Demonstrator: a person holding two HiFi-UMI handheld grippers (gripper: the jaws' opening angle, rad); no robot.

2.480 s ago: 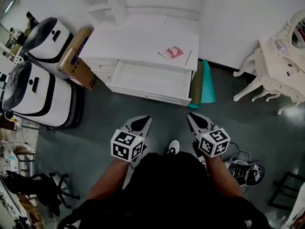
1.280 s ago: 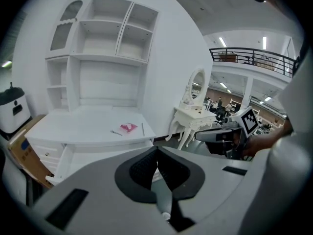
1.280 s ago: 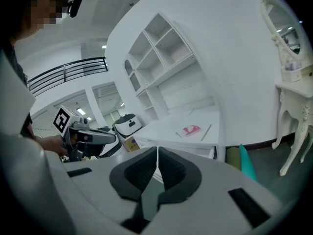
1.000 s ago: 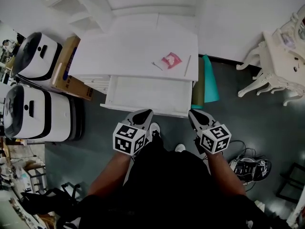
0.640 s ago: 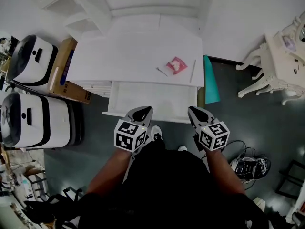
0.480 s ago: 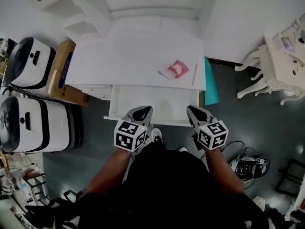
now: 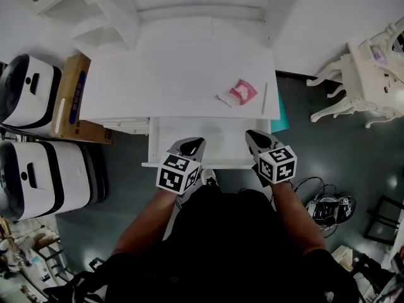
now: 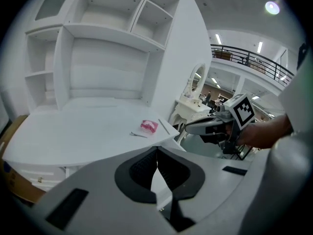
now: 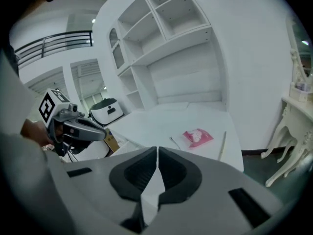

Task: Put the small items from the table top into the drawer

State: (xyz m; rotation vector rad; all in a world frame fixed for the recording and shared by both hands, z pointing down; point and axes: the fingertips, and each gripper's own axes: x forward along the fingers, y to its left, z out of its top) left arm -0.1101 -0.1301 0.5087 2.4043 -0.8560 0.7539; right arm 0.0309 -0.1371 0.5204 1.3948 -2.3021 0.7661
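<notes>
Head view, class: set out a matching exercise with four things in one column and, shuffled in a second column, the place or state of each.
1. pink packet
2. drawer
3. cardboard box
4. left tongs

A. on the floor, left of the table
B. shut, empty
C. on the table top
D. pulled open

Pairs: 1-C, 2-D, 3-A, 4-B

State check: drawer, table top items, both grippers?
drawer: pulled open, nothing visible inside.
pink packet: lying on the table top.
small thin item: lying flat by the packet.
thin stick: lying flat near the right edge.
left gripper: shut, empty.
right gripper: shut, empty.
</notes>
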